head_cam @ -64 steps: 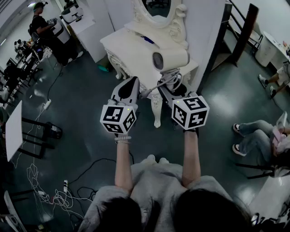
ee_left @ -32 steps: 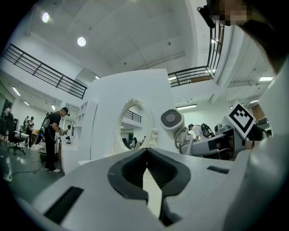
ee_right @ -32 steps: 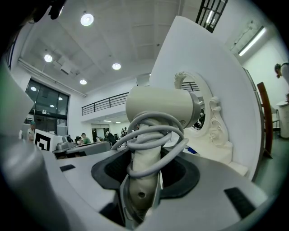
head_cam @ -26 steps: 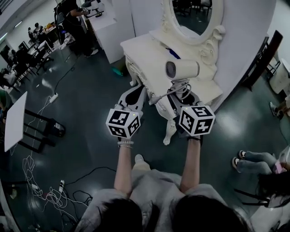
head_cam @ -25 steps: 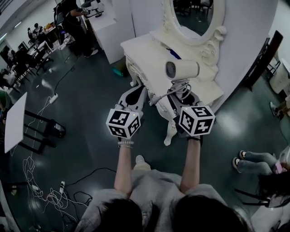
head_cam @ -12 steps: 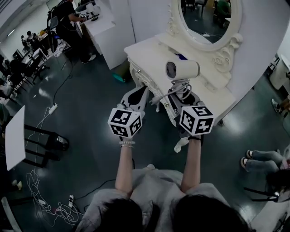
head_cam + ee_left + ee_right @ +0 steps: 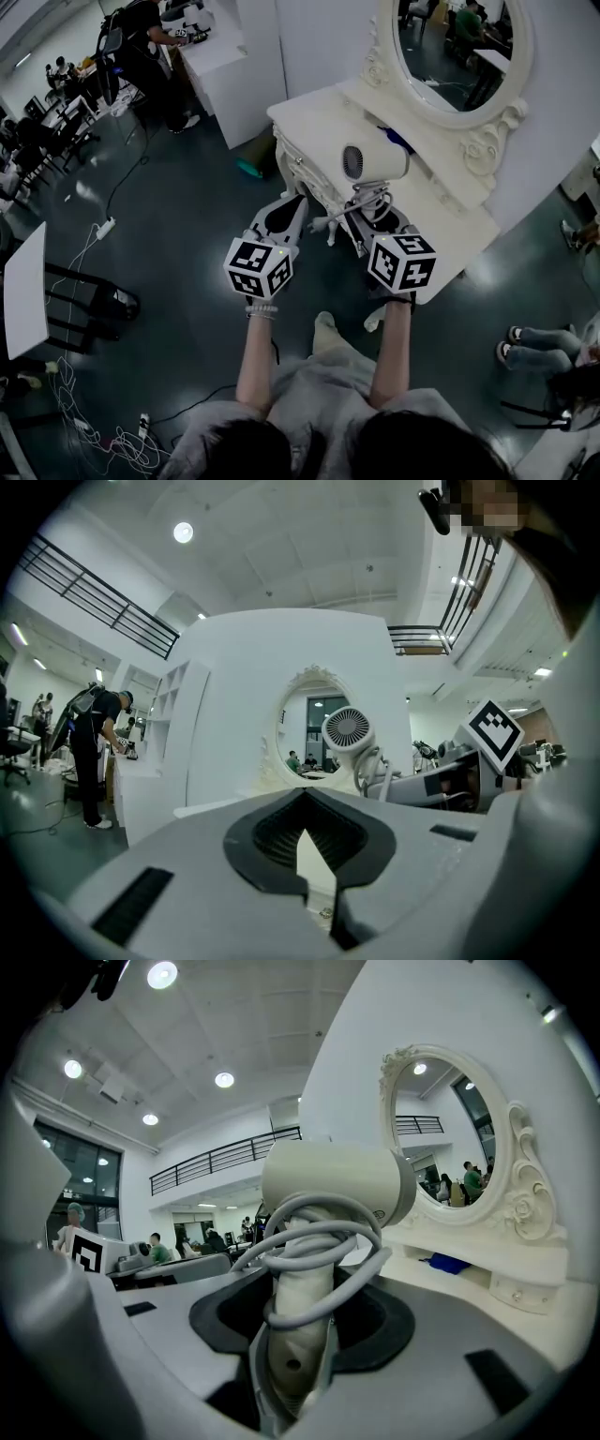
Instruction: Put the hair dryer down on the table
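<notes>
The dryer (image 7: 378,161) is showing cream-white, its cord (image 7: 371,199) pale grey. The left tool (image 7: 292,204) and right tool (image 7: 373,210) are looking light grey with black pads, their cubes wearing black-and-white square markers. The tabletop (image 7: 319,122) is gleaming white beside a blue item (image 7: 450,1263). The floor (image 7: 187,216) is shining dark teal-grey.

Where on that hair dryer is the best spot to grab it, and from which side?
Its handle, approached from the lower end: a narrow stem that fits between two jaws, whereas the hair dryer's barrel looks too wide. The right gripper is shut on it there, just under the wound cord.
</notes>
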A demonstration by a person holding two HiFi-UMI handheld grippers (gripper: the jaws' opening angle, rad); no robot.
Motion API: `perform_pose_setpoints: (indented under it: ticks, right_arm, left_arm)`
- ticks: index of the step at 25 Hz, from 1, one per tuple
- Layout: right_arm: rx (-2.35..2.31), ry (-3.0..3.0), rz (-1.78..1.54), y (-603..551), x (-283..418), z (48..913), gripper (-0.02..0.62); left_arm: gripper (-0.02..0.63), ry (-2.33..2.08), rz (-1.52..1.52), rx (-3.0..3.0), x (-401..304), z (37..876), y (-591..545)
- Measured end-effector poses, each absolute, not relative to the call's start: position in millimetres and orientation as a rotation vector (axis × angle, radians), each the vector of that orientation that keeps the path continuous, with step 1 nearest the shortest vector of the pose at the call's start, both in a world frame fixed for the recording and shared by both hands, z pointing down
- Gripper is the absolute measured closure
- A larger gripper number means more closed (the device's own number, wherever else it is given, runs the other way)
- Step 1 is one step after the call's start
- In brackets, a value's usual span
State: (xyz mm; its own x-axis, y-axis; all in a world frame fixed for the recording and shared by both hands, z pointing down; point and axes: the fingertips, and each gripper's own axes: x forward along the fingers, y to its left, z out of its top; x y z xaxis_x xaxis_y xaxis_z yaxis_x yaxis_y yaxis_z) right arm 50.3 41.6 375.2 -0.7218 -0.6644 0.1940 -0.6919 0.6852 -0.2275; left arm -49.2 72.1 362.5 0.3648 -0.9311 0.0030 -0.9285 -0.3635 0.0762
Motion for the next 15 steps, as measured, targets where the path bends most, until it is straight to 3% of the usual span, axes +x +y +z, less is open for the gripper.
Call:
perform_pose_setpoints:
  ticks: [15]
  right_arm:
    - [1.077, -2.775, 0.45, -88, -39, 389, 0.405]
  left_arm:
    - [0.601, -1.75, -0.063, 2.503, -141, 372, -48]
